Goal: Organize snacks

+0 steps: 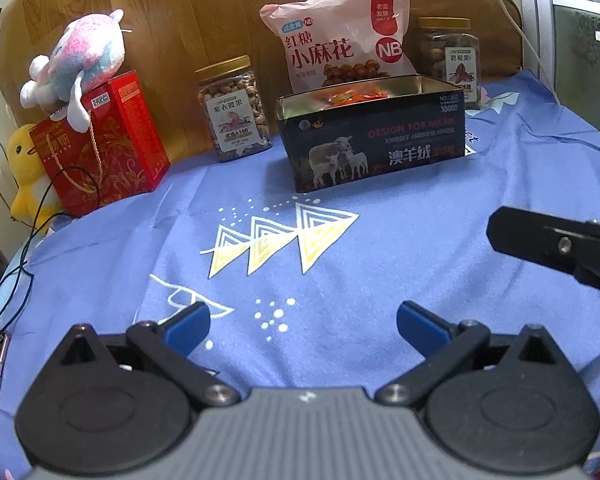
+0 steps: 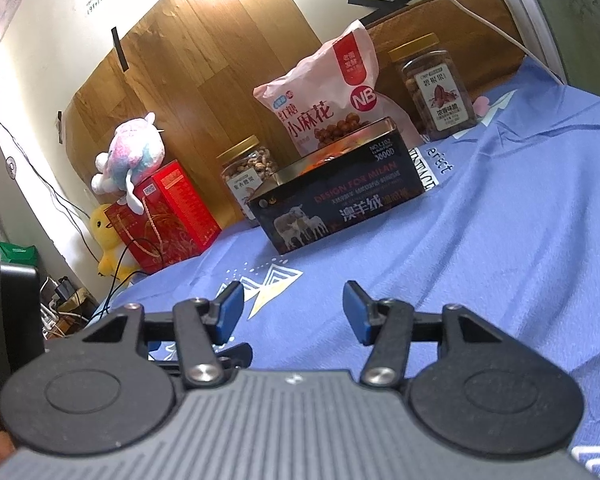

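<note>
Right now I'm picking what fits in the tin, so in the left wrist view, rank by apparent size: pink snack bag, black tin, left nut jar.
1. black tin, though it sits nearest
2. pink snack bag, partly hidden behind it
3. left nut jar

"DESIGN FOR MILAN" and "澳羊绒" are read on the open dark rectangular tin [image 1: 374, 148]; at its 12 o'clock, "小麻花" and "NB" are printed on the pink plastic snack bag [image 1: 336, 36].

1. A blue patterned cloth [image 1: 340, 264] covers the surface.
2. Behind it stands a wood-grain panel [image 2: 204, 60], bright light glaring on its top.
3. A cream wall [image 2: 48, 52] carries dangling cables.
4. A white cable [image 2: 460, 8] runs across the upper right.
</note>
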The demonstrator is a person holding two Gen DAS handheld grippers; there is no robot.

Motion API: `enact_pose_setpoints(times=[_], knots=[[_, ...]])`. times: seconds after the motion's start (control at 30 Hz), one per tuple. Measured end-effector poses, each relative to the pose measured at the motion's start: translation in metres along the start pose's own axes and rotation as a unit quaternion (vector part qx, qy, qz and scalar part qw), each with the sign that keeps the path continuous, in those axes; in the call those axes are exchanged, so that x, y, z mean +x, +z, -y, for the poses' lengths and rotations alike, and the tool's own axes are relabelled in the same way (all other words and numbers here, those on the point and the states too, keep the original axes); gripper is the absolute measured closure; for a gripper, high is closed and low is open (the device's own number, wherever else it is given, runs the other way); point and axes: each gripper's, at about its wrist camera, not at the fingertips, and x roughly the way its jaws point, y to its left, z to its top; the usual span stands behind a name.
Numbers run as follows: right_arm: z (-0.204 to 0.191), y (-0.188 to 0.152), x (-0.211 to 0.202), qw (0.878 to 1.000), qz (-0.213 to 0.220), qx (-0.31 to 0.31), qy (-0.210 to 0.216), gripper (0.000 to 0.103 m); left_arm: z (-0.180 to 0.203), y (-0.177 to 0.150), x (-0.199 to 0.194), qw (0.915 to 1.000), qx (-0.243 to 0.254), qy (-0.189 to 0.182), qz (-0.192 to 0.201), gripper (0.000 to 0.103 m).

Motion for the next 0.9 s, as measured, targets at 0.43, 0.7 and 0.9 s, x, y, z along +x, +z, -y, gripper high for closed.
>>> enact_pose_setpoints(times=[0.43, 0.7, 0.9], knots=[[-0.0003, 0.0007, -0.0047, 1.000, 0.020, -0.004, -0.009, 0.043, 0.0004, 0.0004, 0.0005, 0.9999, 0.001, 0.014, -0.003, 0.000], [-0.0014, 0.0008, -0.0068, 1.000, 0.025, -0.002, -0.011, 0.043, 0.0000, -0.0006, -0.0022, 0.9999, 0.003, 0.017, -0.004, 0.000], [-0.0019, 0.0002, -0.0071, 1.000, 0.026, -0.003, -0.012, 0.042, -0.0015, -0.0017, -0.0048, 0.9998, 0.002, 0.018, -0.001, 0.000]])
